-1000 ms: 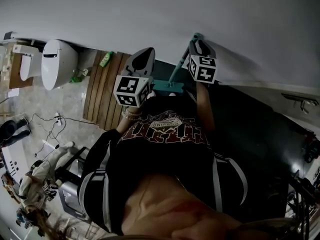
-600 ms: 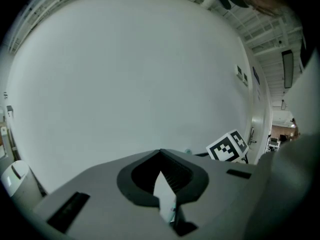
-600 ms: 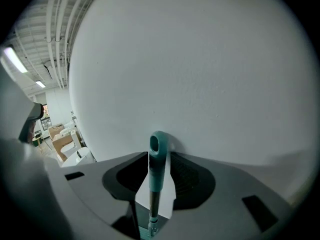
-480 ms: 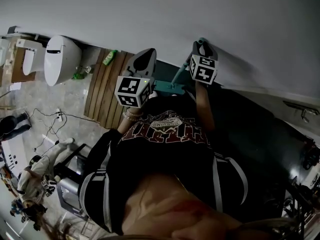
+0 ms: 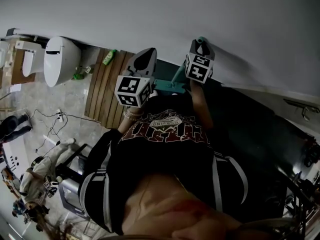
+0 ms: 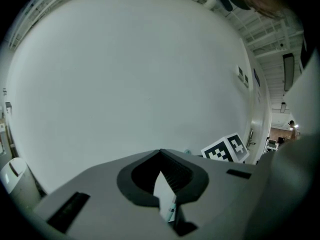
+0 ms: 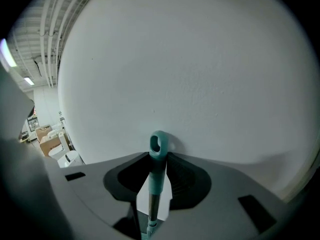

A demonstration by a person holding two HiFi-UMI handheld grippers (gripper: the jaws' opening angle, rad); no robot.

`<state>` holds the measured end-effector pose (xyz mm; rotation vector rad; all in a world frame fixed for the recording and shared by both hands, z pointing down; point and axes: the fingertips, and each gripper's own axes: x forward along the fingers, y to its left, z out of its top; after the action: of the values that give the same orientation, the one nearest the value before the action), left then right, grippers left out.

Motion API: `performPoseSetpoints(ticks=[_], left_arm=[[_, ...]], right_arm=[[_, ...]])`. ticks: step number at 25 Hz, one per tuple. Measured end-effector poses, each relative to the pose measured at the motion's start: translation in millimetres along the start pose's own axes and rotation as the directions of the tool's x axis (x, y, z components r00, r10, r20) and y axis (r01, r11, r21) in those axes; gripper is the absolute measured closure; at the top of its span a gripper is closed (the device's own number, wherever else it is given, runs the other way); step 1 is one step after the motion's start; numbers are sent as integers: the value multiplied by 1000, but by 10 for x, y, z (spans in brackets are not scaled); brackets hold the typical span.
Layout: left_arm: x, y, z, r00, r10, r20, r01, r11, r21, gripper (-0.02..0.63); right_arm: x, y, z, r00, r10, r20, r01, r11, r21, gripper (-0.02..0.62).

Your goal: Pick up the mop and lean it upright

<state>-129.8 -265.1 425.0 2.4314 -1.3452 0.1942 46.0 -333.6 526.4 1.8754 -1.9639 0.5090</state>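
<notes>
The mop stands nearly upright, and its teal handle (image 7: 157, 176) ends in a loop (image 7: 158, 145) that rests against the white wall. My right gripper (image 7: 159, 156) is around the top of the handle. Its jaws are closing, the handle lies between them, and a gap shows on the handle's right side. In the head view the handle (image 5: 177, 74) slants down to the teal mop head (image 5: 167, 86). The right gripper (image 5: 201, 42) is at the handle's top. My left gripper (image 5: 146, 54) is held beside it to the left, slightly open and holding nothing, pointing at the wall.
A white toilet (image 5: 60, 59) stands at the left by the wall, with a green bottle (image 5: 109, 57) and a wooden slatted mat (image 5: 102, 91) next to it. A dark floor area (image 5: 260, 134) lies to the right. Cables and gear (image 5: 45, 159) are at the lower left.
The right gripper has shifted slightly left and tilted at the handle's top. The left gripper and the mop have hardly moved.
</notes>
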Motion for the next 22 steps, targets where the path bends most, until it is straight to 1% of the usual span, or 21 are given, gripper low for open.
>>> performPoseSetpoints(ticks=[14, 22], left_arm=[[-9, -60, -57, 1000, -17, -19, 17, 1000, 5, 560], [36, -248, -109, 999, -45, -31, 45, 999, 11, 560]], right_arm=[[-191, 15, -59, 998, 64, 12, -64, 998, 1, 480], [-368, 24, -114, 994, 113, 12, -113, 994, -9, 480]])
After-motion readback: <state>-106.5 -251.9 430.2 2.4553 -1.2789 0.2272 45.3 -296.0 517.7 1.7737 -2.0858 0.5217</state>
